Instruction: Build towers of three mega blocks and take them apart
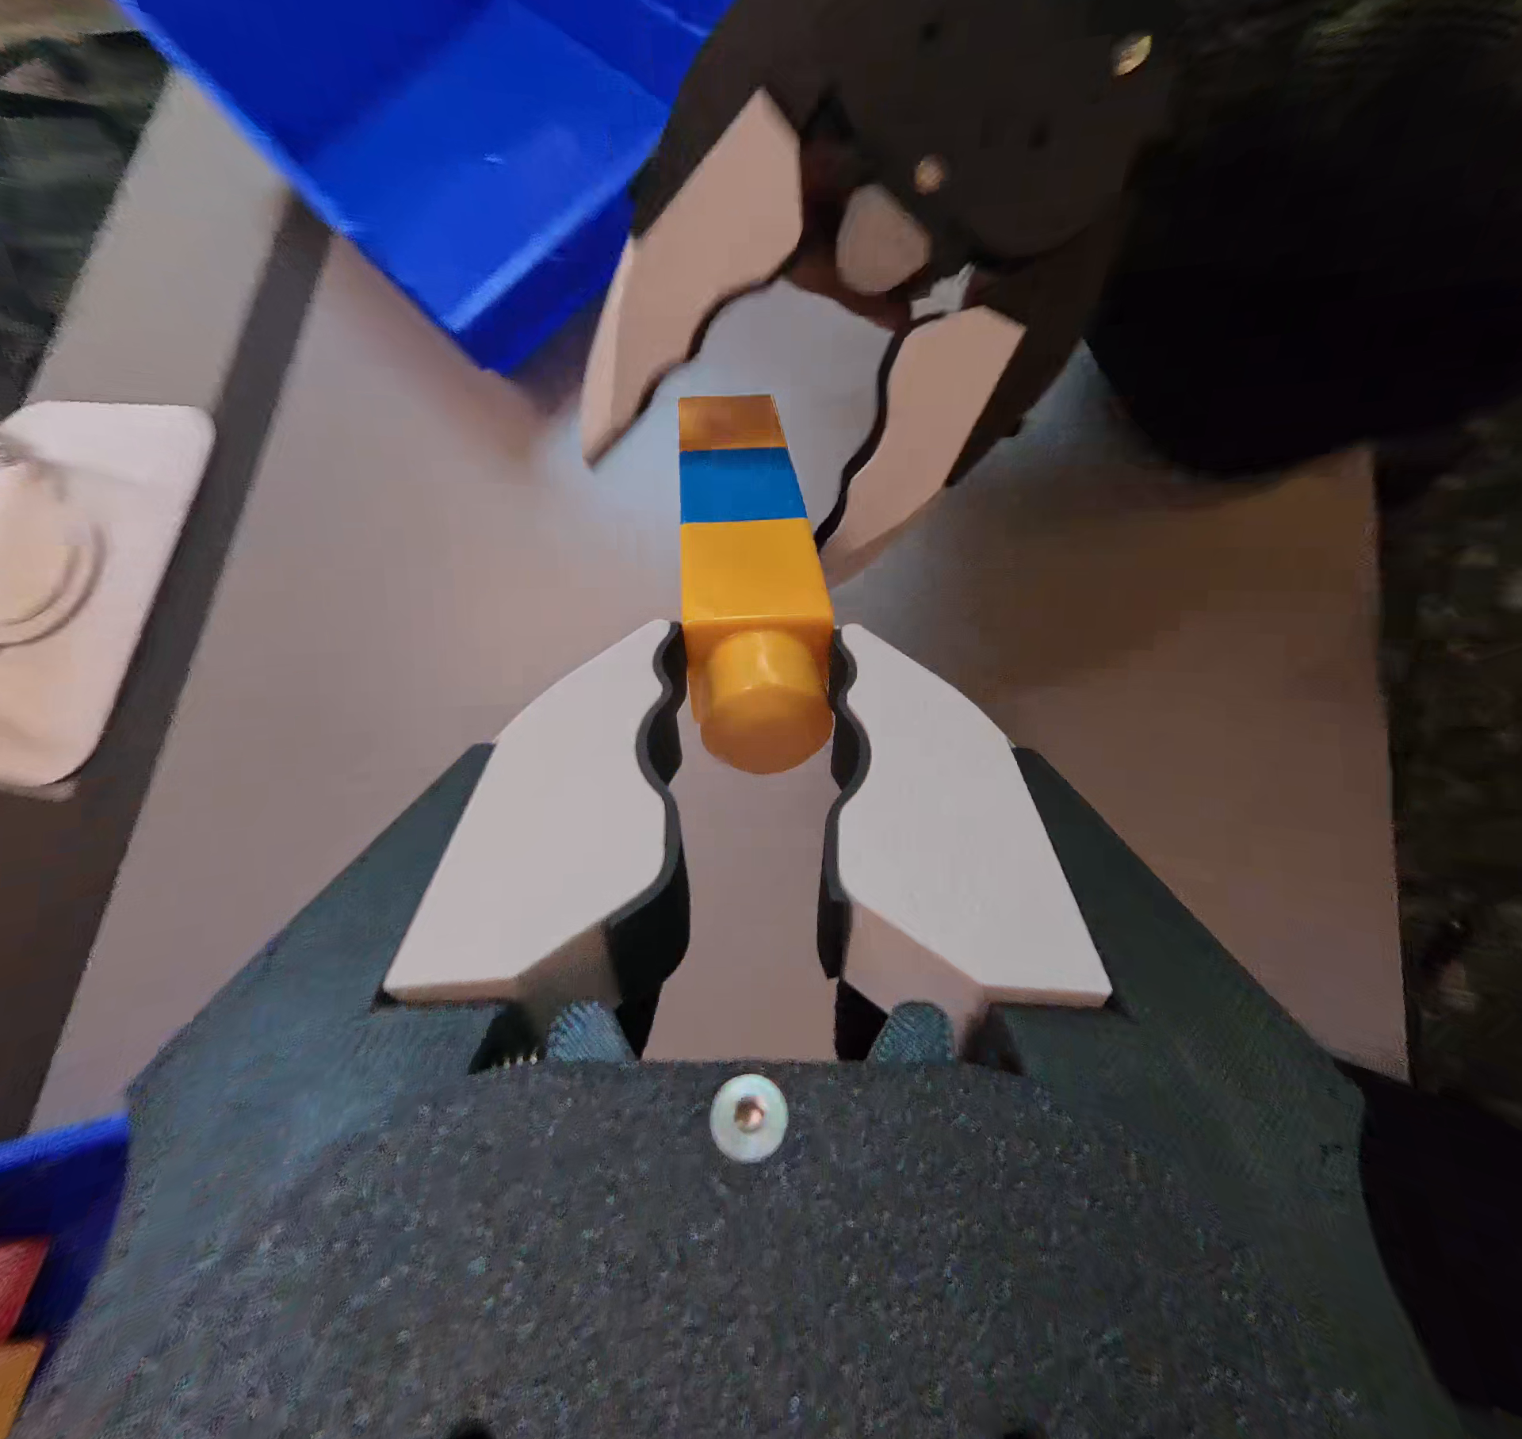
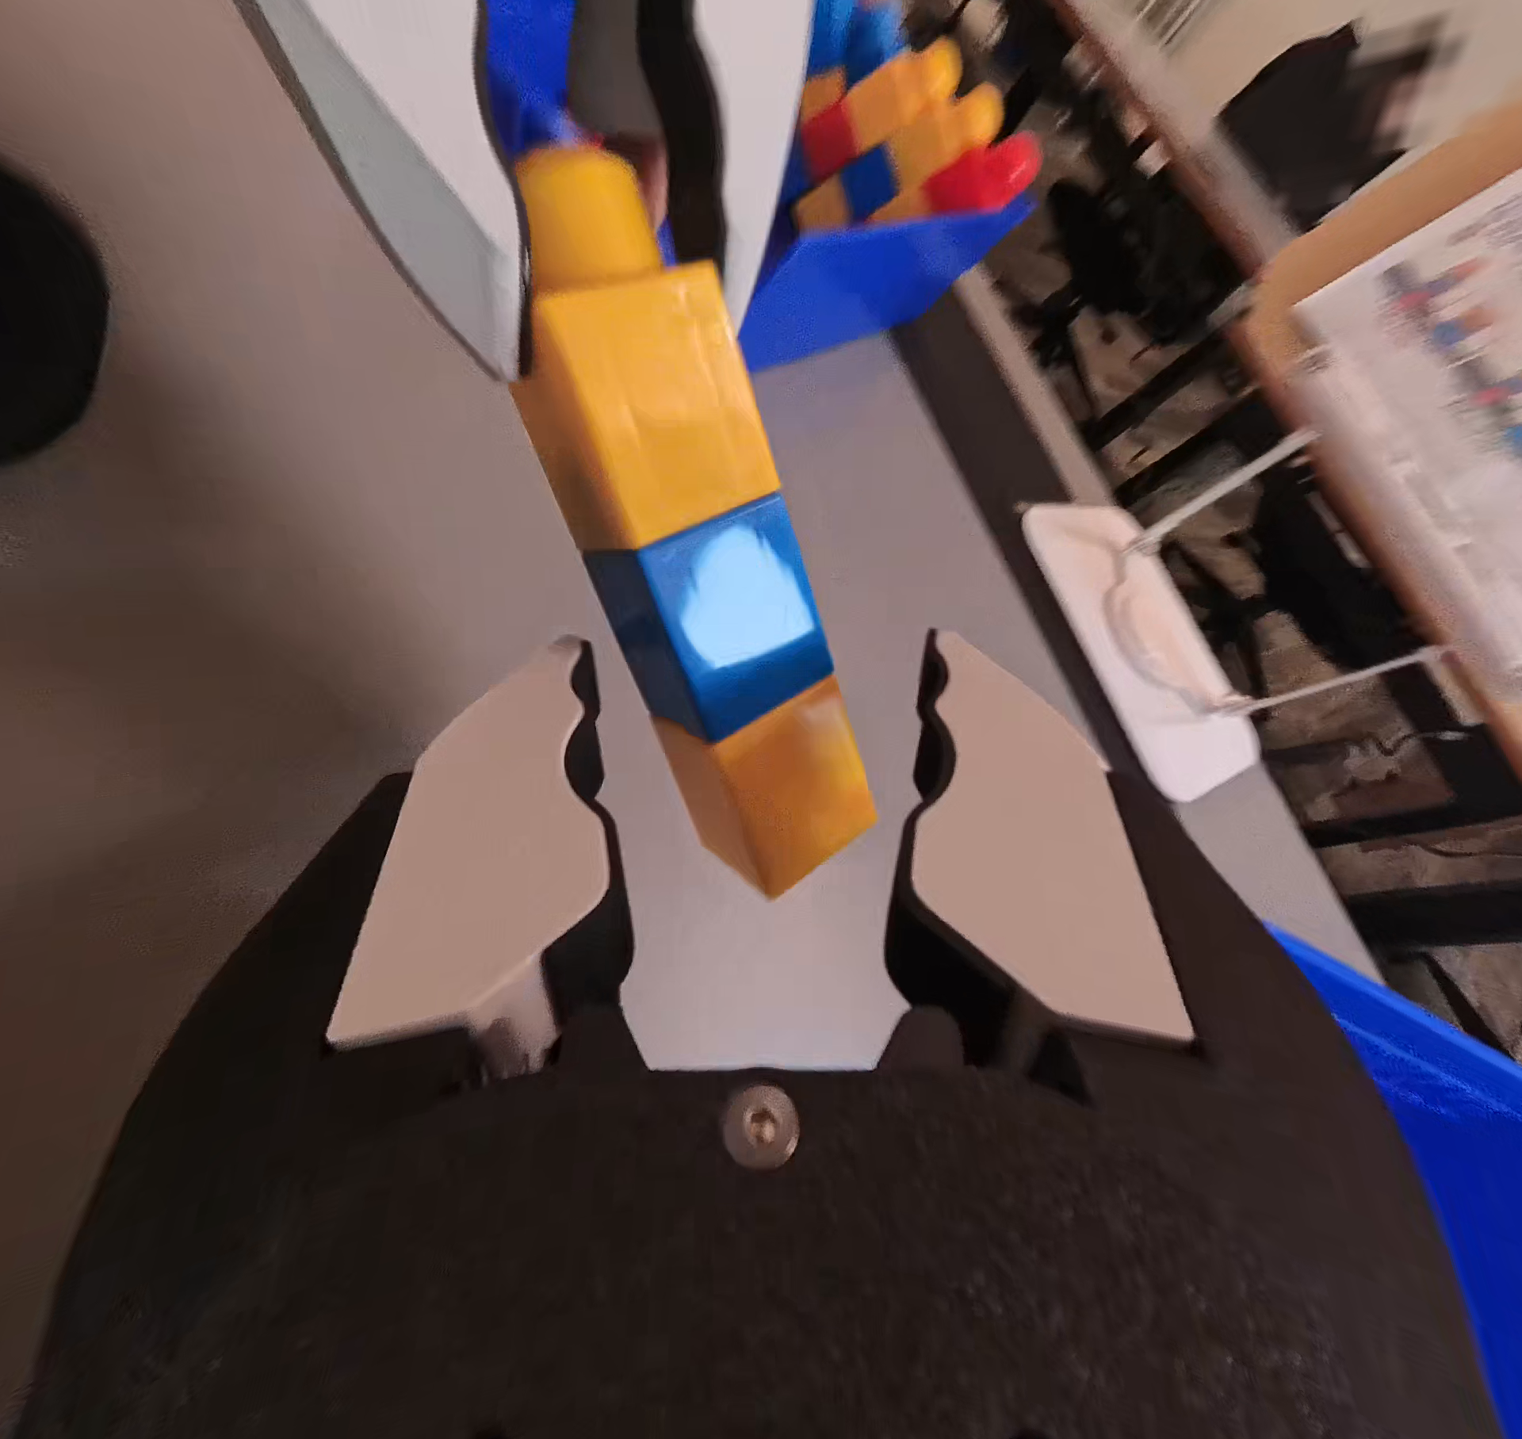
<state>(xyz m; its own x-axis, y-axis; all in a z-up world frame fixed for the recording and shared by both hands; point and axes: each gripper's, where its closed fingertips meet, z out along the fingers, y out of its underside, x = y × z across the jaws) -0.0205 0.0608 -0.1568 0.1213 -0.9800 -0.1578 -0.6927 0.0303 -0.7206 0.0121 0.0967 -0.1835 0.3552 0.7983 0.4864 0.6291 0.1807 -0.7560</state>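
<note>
The left gripper (image 1: 753, 658) is clamped on the stud end of a tower (image 1: 745, 526) of three blocks, yellow, blue, yellow, and holds it out lengthwise in the air above the grey table (image 1: 428, 576), with its white fingers (image 1: 576, 790) pressed against the sides of the near yellow block (image 1: 753, 576). The right gripper (image 2: 758, 658) faces it from the other end with its jaws spread apart, gripping nothing; the far yellow block (image 2: 782, 790) sits in the gap between its fingertips without touching either one. From the right wrist view the tower (image 2: 700, 576) runs slantwise, the blue block (image 2: 725, 617) in the middle catching a bright glare. An empty-looking blue bin (image 1: 428, 123) stands on the table just beyond the right gripper (image 1: 708, 493), toward the table's far edge. A second blue bin (image 2: 873, 279) behind the left gripper (image 2: 626, 329) is heaped with yellow, red and blue blocks (image 2: 906, 139). A white tray (image 2: 1136, 658) lies at the table's edge. Both views are somewhat blurred.
</note>
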